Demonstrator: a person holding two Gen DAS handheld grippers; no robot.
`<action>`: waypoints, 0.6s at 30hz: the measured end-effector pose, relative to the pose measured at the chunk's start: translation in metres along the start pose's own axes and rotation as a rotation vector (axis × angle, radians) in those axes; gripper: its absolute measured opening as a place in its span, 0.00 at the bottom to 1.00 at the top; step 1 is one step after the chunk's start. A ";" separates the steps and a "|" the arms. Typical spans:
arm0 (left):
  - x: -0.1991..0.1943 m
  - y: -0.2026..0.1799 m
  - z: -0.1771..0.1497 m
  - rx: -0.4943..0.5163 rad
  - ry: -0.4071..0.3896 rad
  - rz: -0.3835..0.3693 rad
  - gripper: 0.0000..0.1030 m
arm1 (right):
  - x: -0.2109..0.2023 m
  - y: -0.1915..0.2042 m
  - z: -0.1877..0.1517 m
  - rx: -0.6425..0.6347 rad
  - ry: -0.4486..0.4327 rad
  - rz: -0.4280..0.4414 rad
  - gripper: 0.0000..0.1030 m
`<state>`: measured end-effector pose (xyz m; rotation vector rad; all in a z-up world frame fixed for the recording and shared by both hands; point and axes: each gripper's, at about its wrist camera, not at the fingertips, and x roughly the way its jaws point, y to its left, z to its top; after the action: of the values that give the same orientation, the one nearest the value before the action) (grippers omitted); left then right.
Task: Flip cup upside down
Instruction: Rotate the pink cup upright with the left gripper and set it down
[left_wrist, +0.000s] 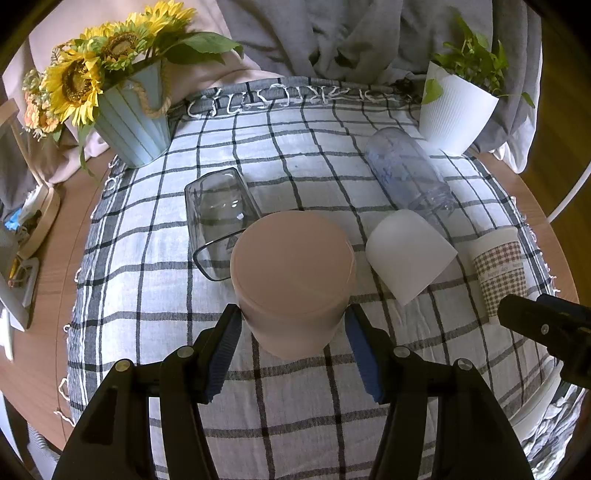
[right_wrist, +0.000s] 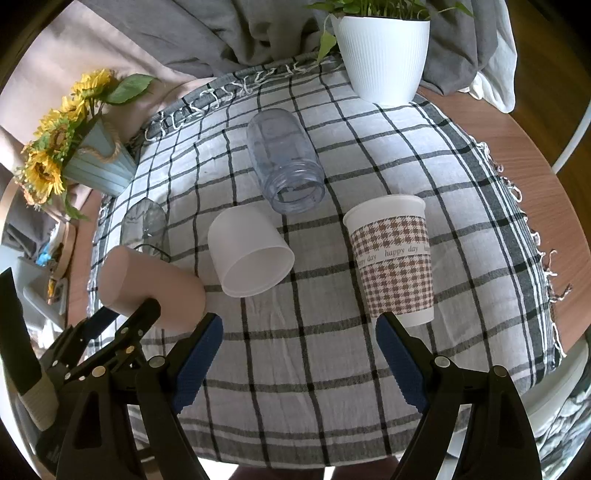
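Note:
A pink cup (left_wrist: 293, 280) is held between the blue pads of my left gripper (left_wrist: 293, 321), its closed base facing the camera. In the right wrist view the pink cup (right_wrist: 147, 284) lies tilted on its side, just above the checked cloth (right_wrist: 295, 350), with the left gripper (right_wrist: 122, 317) clamped on it. My right gripper (right_wrist: 299, 325) is open and empty, low over the cloth in front of a houndstooth paper cup (right_wrist: 393, 258) that stands upside down. A white cup (right_wrist: 247, 253) lies on its side.
A clear blue jar (right_wrist: 282, 162) and a clear glass (left_wrist: 218, 218) lie on their sides. A white plant pot (right_wrist: 384, 55) stands at the back right, a blue sunflower pot (left_wrist: 129, 122) at the back left. The round wooden table edge (right_wrist: 546, 192) curves right.

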<state>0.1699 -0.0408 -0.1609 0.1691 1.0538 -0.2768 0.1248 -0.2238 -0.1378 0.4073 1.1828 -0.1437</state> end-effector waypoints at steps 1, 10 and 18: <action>0.000 -0.001 0.000 0.001 0.001 0.006 0.56 | 0.000 0.000 0.000 -0.001 -0.002 -0.002 0.83; -0.024 -0.007 -0.012 -0.045 -0.038 0.055 0.84 | -0.012 -0.003 -0.002 -0.046 -0.026 0.001 0.83; -0.060 -0.012 -0.032 -0.105 -0.074 0.089 0.92 | -0.033 -0.006 -0.014 -0.107 -0.066 0.016 0.86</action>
<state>0.1119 -0.0353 -0.1240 0.1103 0.9819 -0.1459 0.0986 -0.2272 -0.1134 0.3156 1.1165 -0.0794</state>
